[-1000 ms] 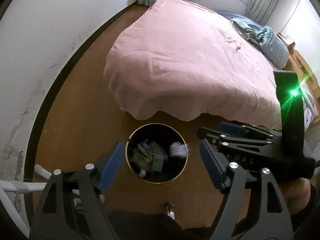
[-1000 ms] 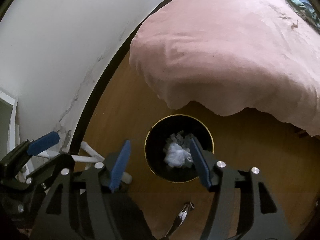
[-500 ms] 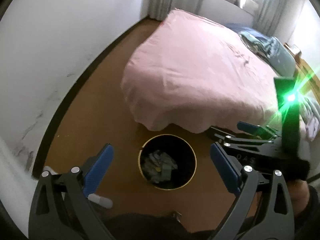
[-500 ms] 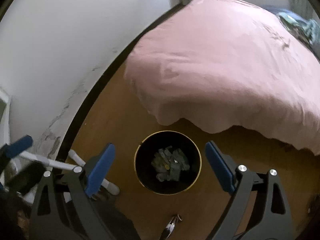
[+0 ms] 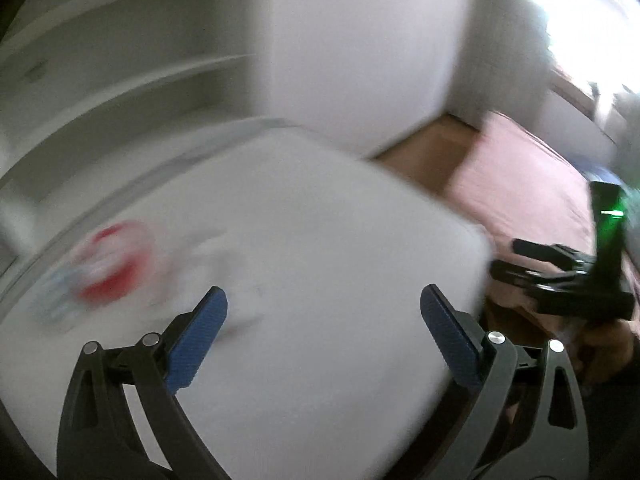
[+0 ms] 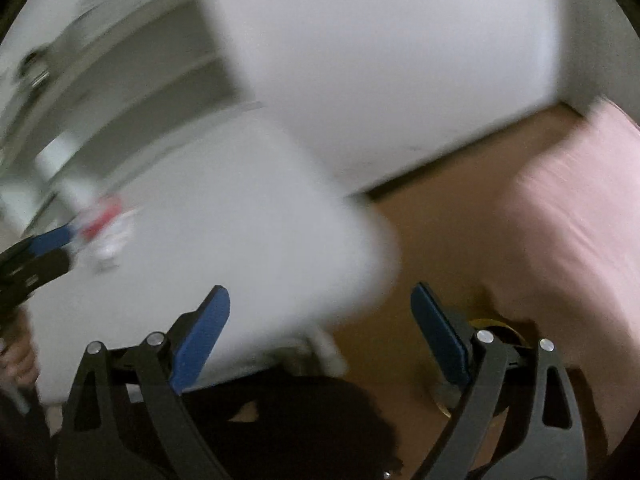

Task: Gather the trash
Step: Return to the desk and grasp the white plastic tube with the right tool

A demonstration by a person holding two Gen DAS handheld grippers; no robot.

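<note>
Your left gripper (image 5: pixel 323 320) hangs over a white table (image 5: pixel 320 240) with its blue pads spread wide and only bare tabletop between them; your right gripper (image 6: pixel 320 320) is likewise wide apart with nothing held, its left pad over the table's near corner and its right pad over brown floor (image 6: pixel 432 208).

Working from the left in your left wrist view: white shelving (image 5: pixel 120 80) rises behind the table's far edge; the trash (image 5: pixel 108 260), a smeared red and white heap, lies near the table's left side, well left of your pads and apart from them; what the pieces are is lost to blur. Bare white tabletop fills the middle; its rounded right corner drops off just beyond your right pad; past that edge come a strip of floor and the pink bed (image 5: pixel 532 184), with your other gripper dark against it under a green light.

In your right wrist view the same red and white heap sits at the far left beside your left gripper's blue tip; the table edge runs diagonally down to your pads; open floor lies between table and bed; a gold-rimmed bin (image 6: pixel 492 326) is mostly hidden behind your right finger. Both views are streaked by motion, so fine edges are unsure.
</note>
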